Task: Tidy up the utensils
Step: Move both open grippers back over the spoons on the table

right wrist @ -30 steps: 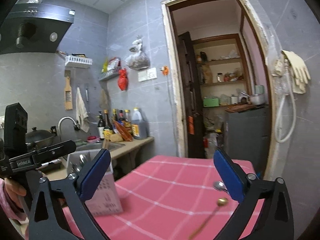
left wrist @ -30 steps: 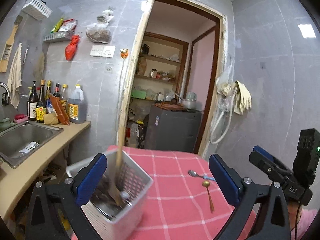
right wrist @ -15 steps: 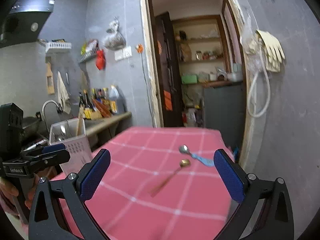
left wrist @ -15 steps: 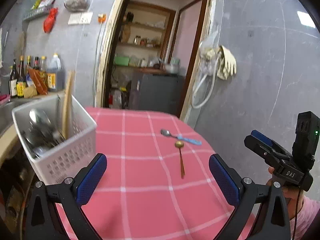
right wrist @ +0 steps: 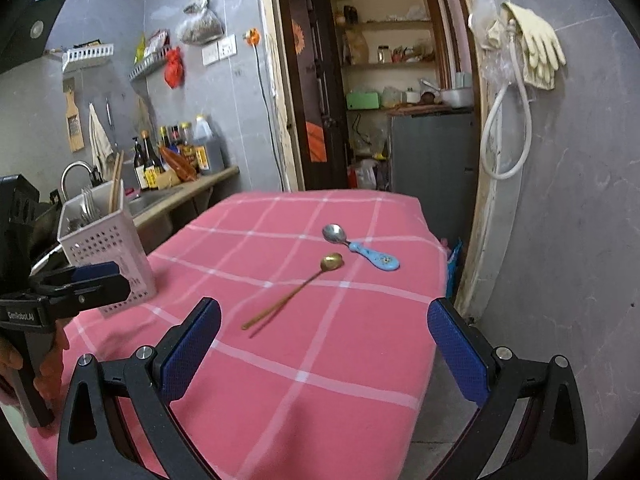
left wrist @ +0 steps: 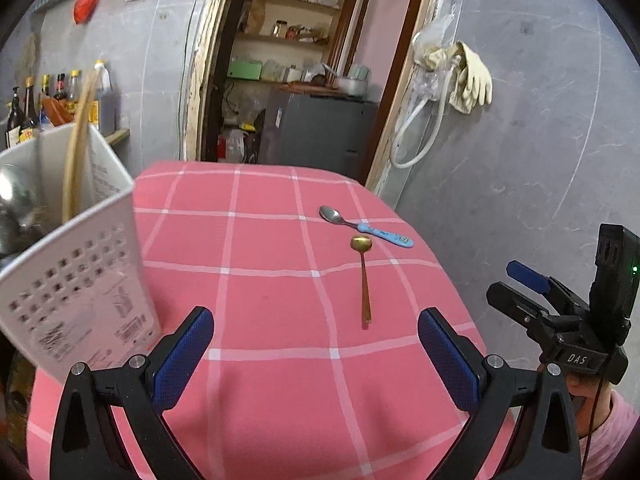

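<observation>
Spoons on pink checked bench [left wrist: 280, 360]: gold spoon [left wrist: 364, 276] mid-cloth, bowl toward far edge; blue spoon [left wrist: 366, 227] just beyond, its handle angled past gold bowl, near but apparently not touching. Left tool [left wrist: 316, 360] spread wide, nothing between pads, spoons ahead and slightly right. Right tool [right wrist: 324, 356] likewise spread and empty, gold spoon's handle tip just ahead, slightly left. White basket [right wrist: 106, 248] at bench's left edge, upright, holding utensils and chopsticks, close beside left tool.
</observation>
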Demonstrator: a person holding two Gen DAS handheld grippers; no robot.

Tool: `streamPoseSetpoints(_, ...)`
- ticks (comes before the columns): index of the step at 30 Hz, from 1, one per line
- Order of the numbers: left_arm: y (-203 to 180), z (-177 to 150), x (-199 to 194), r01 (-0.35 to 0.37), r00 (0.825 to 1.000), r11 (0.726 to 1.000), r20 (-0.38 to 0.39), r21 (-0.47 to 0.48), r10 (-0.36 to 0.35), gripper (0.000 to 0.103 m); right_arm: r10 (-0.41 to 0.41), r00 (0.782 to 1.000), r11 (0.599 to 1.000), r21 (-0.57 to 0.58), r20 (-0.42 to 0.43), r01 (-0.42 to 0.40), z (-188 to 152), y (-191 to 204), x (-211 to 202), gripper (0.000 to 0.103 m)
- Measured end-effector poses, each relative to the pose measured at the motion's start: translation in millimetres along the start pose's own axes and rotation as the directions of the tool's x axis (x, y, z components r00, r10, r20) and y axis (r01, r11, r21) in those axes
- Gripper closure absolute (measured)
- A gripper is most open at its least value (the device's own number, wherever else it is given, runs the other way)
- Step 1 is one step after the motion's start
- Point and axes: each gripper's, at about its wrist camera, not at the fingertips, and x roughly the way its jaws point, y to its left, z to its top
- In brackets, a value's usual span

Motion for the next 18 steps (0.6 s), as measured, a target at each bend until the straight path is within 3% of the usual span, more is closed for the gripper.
streamPoseSetpoints(9,0,11,66,0.035,0.992,0.999,-0.118,-0.029,-0.038,0.002,0.038,0.994,0.999,0.020,-0.104,-0.036,8,-33,60,0.006)
streamPoseSetpoints(18,-22,11,119,0.108,0.970,0.994,-0.218,0.001,-0.105,0.034,0.062,0.979,0.997,0.056,-0.192,-0.052,16,-63,132,0.037)
